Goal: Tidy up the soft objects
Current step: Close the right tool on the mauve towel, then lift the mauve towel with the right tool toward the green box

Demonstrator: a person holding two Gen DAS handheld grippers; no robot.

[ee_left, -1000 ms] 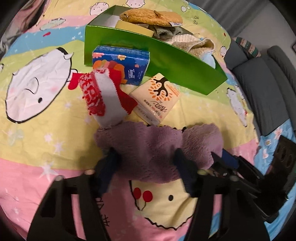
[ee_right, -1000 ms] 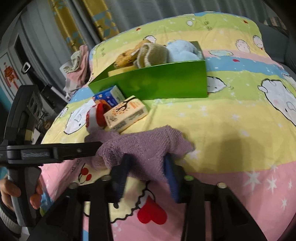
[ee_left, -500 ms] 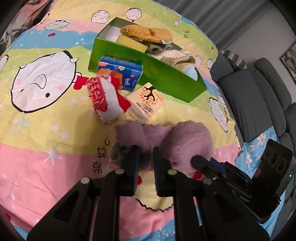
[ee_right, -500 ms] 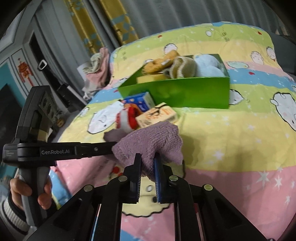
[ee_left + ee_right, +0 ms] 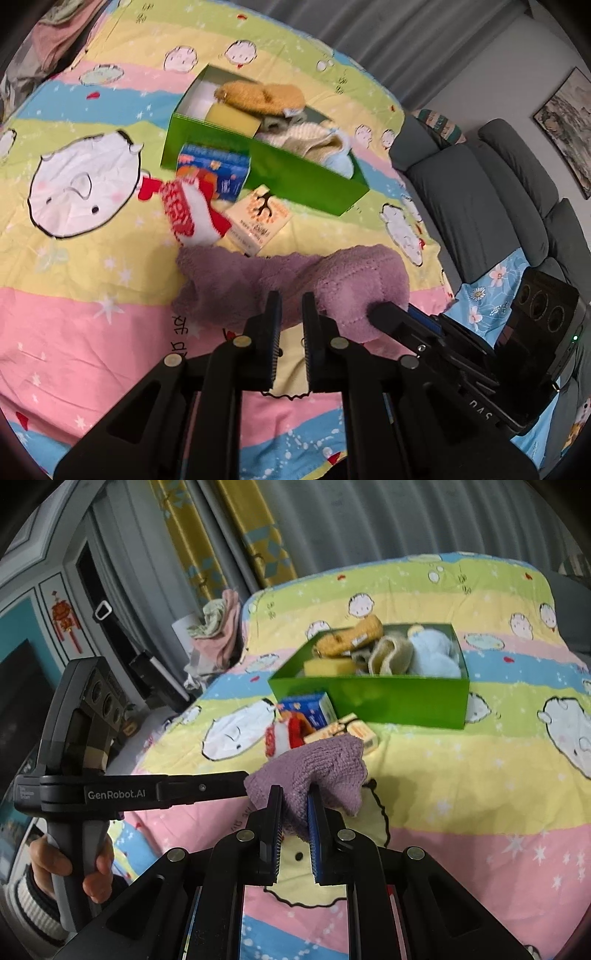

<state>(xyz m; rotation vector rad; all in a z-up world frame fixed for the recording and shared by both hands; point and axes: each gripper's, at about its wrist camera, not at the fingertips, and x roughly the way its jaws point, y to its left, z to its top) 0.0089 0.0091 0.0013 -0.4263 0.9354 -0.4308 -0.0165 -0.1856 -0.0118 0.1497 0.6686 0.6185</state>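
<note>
A purple fluffy towel (image 5: 295, 284) hangs between both grippers above the bedspread. My left gripper (image 5: 291, 299) is shut on its near edge. My right gripper (image 5: 294, 794) is shut on the towel's (image 5: 317, 768) other end; its fingers (image 5: 391, 317) show from the right in the left wrist view. The green box (image 5: 303, 177) further back holds several soft items: a brown plush, a yellow sponge, a cream knit, a light blue cloth. It also shows in the right wrist view (image 5: 388, 701).
A red and white sock (image 5: 192, 214), a blue tissue pack (image 5: 218, 173) and an orange tissue pack (image 5: 258, 221) lie in front of the box. A grey sofa (image 5: 480, 206) stands right of the bed. Clothes (image 5: 218, 635) are piled at the bed's far corner.
Both grippers closed on the purple towel and lifted it off the bedspread. Both views have pulled back and risen from the bed.
</note>
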